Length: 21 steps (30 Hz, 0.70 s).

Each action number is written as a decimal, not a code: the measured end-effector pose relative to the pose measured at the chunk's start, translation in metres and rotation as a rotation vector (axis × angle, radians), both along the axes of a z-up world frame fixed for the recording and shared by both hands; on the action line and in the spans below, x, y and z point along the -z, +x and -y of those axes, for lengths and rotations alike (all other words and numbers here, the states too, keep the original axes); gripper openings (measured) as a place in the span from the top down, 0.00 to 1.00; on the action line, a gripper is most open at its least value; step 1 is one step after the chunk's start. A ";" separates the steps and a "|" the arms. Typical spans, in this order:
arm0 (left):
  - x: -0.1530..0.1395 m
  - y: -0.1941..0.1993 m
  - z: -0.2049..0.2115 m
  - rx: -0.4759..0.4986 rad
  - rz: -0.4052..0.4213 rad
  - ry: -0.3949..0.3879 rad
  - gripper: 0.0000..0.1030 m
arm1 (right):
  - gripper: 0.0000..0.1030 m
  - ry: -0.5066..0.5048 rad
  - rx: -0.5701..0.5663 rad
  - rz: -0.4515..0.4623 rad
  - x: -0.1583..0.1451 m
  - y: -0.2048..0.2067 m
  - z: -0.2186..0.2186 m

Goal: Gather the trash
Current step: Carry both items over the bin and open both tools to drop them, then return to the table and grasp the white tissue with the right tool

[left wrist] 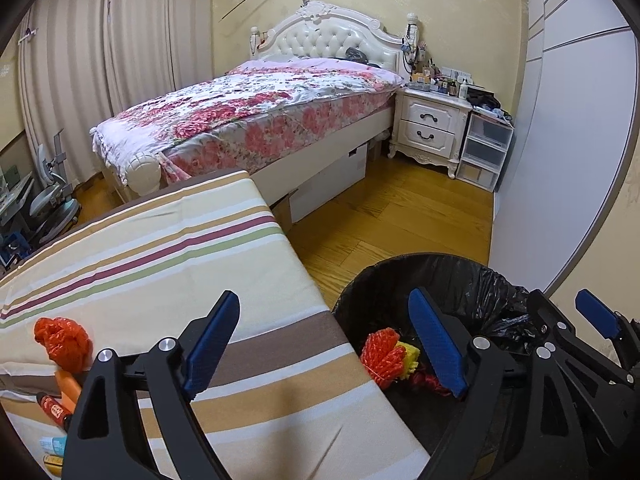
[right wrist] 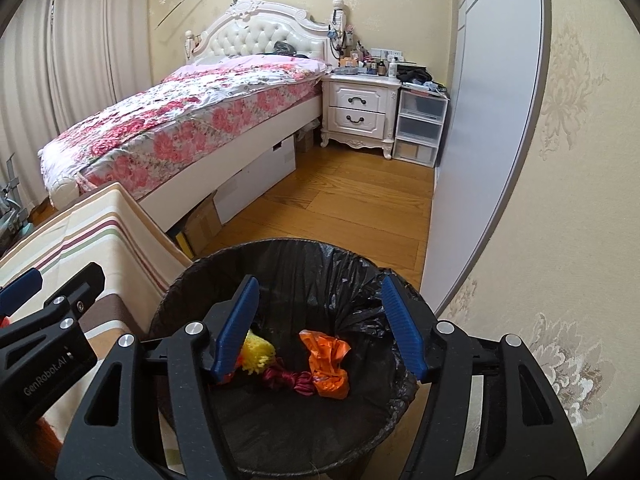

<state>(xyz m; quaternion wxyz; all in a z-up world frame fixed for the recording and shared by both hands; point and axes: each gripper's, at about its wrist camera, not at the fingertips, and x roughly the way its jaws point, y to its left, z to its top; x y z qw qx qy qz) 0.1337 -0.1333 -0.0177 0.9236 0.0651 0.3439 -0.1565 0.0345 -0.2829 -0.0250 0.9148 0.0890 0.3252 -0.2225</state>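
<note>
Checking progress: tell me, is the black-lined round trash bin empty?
No, the black-lined round trash bin already holds an orange crumpled plastic bag and a yellow fluffy wad.

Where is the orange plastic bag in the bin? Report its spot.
Right wrist view: the orange plastic bag lies at the bottom of the bin, right of the dark red bundle.

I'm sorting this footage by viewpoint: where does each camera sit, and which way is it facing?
Left wrist: on the left gripper, looking down over the striped cloth and the bin's left rim toward the bed; its own open fingers show, plus the right gripper at right.
Right wrist: on the right gripper, above the bin, looking into it; its own fingers show, nothing between them, plus the left gripper at left.
Shared: bin, bed, nightstand, striped cloth.
</note>
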 end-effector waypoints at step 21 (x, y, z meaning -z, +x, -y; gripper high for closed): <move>-0.015 -0.064 -0.163 -0.314 0.006 0.025 0.19 | 0.39 0.043 -0.354 0.004 -0.018 -0.014 -0.128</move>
